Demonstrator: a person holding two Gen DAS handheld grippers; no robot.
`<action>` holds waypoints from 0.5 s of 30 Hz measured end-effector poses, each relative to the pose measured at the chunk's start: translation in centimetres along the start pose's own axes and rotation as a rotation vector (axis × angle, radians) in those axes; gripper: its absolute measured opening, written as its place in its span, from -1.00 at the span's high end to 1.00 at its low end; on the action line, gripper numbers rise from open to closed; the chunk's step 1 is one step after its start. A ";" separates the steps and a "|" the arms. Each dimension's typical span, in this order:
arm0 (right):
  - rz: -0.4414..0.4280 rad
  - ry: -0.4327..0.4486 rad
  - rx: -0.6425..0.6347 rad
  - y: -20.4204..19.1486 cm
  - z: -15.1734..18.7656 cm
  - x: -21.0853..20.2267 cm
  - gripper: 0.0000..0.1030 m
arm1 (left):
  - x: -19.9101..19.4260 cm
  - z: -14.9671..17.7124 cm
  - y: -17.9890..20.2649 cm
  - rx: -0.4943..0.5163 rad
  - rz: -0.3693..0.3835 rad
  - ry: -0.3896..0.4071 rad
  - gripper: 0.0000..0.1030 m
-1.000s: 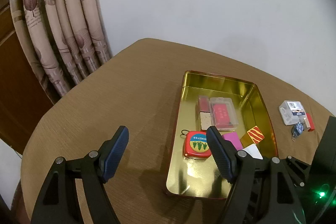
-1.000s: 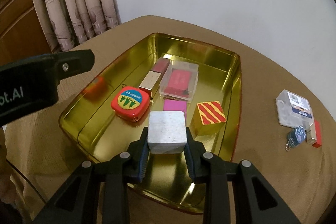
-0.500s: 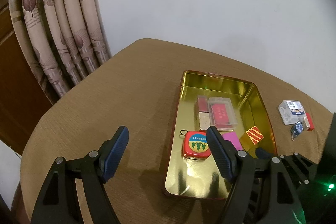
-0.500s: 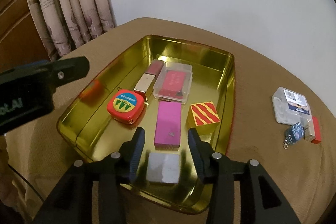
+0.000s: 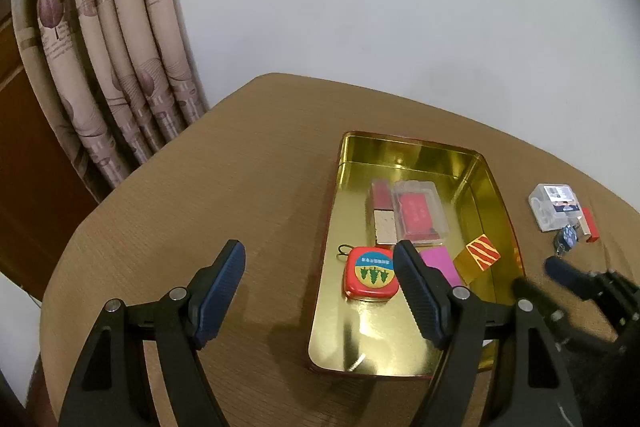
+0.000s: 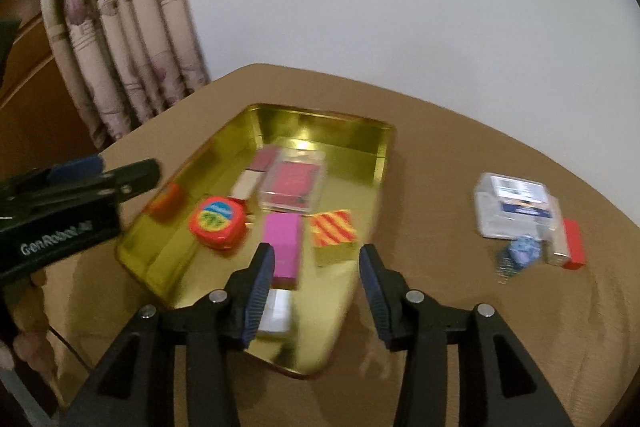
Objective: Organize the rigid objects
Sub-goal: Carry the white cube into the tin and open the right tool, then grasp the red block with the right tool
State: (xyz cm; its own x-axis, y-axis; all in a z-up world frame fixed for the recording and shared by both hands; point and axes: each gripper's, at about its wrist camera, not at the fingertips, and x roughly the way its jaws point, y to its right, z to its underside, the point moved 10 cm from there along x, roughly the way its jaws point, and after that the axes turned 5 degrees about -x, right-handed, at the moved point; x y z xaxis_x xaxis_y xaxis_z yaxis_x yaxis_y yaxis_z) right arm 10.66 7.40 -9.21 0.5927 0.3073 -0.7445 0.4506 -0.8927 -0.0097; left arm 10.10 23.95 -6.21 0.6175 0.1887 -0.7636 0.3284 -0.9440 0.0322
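there, glossy rectangular gold tin (image 6: 352, 143) (possibly metal)

Left hand-held gripper (image 5: 318, 291) open, empty; right hand-held gripper (image 6: 317, 293) open, empty.

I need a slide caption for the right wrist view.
Open right gripper above gold tray of sorted objects; clear case waits outside.

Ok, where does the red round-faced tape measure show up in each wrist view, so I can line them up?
Left wrist: the red tape measure lies low in the middle, inside the gold tin, just left of the left gripper's right-hand finger.
Right wrist: the tape measure, blurred, sits left of centre near the tin's left wall.
Shared landmark: the red-and-yellow striped block in the tin.
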 end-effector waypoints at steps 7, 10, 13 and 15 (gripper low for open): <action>0.107 -0.002 0.086 7.5 1.8 -1.3 0.12 | -0.1 0.3 0.7 0.027 0.003 0.004 -0.43; 0.160 -0.006 0.117 11.0 2.7 -1.7 0.12 | -0.2 0.4 0.8 0.038 -0.001 0.006 -0.43; 0.220 -0.012 0.153 14.7 3.7 -2.2 0.12 | -0.1 0.5 0.9 0.043 0.000 0.004 -0.43; 0.254 -0.024 0.177 17.1 4.4 -2.2 0.12 | -0.1 0.6 0.9 0.045 0.001 -0.001 -0.43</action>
State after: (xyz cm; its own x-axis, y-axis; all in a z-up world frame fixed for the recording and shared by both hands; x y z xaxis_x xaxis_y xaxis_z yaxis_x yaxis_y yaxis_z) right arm 14.07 -10.04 -10.67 0.6544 0.0609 -0.7537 0.1659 -0.9840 0.0645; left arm 9.89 22.93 -6.50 0.6167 0.1879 -0.7644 0.2957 -0.9553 0.0037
